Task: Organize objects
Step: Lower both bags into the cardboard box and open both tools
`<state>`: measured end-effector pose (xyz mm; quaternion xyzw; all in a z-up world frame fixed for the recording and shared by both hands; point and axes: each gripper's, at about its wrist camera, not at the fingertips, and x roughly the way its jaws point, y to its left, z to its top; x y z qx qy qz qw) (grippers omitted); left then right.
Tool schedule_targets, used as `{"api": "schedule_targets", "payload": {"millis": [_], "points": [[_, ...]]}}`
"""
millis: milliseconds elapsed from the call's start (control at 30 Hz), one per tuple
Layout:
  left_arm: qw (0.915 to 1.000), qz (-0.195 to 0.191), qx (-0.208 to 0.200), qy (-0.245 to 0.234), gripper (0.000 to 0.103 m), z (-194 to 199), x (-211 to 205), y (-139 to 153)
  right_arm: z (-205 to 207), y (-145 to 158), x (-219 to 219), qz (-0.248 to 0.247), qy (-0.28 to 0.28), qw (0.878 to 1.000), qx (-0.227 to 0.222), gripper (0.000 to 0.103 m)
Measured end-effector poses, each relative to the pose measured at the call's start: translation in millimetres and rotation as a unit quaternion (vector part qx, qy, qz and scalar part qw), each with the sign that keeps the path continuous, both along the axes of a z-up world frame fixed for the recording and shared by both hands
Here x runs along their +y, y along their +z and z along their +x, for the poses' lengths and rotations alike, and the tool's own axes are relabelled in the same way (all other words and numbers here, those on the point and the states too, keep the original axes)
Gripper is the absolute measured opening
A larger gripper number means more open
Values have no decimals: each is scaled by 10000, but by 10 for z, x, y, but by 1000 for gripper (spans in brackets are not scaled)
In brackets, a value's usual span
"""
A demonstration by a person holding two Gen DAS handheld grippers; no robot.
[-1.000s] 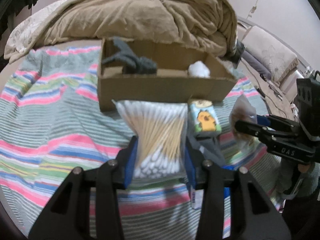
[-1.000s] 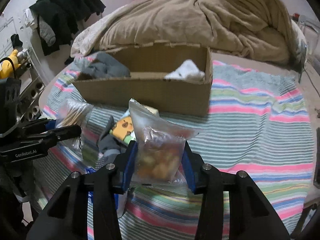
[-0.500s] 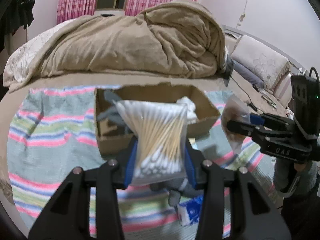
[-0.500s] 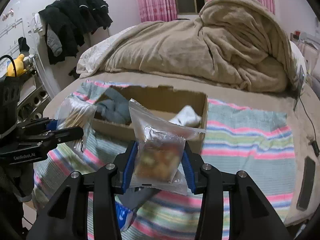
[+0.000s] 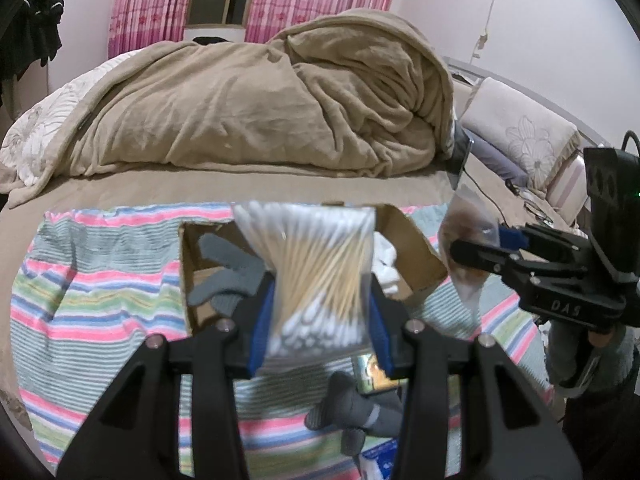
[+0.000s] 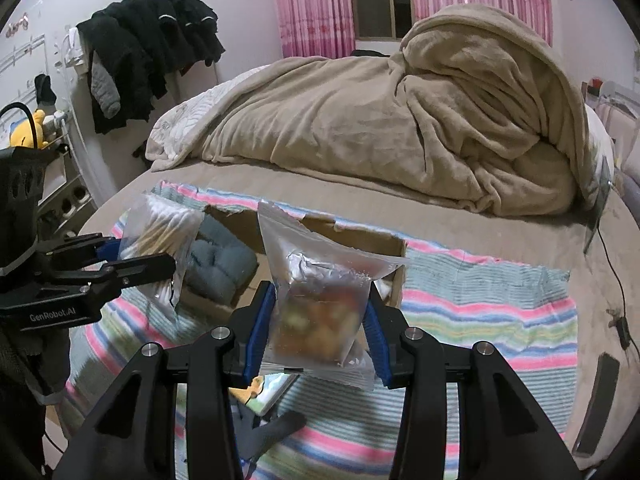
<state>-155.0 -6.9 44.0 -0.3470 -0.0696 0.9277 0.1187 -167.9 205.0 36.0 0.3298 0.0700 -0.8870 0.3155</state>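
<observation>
My left gripper (image 5: 318,320) is shut on a clear bag of cotton swabs (image 5: 316,276) and holds it in the air in front of the open cardboard box (image 5: 416,256). My right gripper (image 6: 320,328) is shut on a clear zip bag of snacks (image 6: 320,292), also raised before the box (image 6: 356,236). The box holds a grey glove (image 5: 228,276) and a white item (image 5: 386,264). Each gripper shows in the other's view: the right one (image 5: 472,252), the left one (image 6: 148,260).
The box sits on a striped blanket (image 5: 92,292) on a bed. A tan duvet (image 5: 260,100) is heaped behind. A cartoon-printed packet (image 5: 370,372), a grey sock (image 5: 352,412) and a blue packet (image 5: 380,460) lie on the blanket near me. Dark clothes (image 6: 148,52) hang at left.
Both grippers have risen and pulled back with their bags. The box and blanket now sit lower and farther away in both views.
</observation>
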Motion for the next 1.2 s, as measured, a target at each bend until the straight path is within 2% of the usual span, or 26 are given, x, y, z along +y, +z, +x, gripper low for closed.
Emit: {"api": "schedule_targets", "payload": {"millis": [367,533,933,1200], "points": [[10000,34,-59,-3,43,-319,2,-42,-256,7,-13,24,-79,10000,-2,46],[9998,46,-209,-17,43,-501,20,-161,-371,-33,-51,93,-78,9999,29,46],[9977,-19,-676,-1,43,-815,84,-599,-624,-476,-142,235,42,9987,-453,46],[9958,-40,-901,-136,44,-908,151,-745,-669,-579,-234,319,77,9982,-499,46]]}}
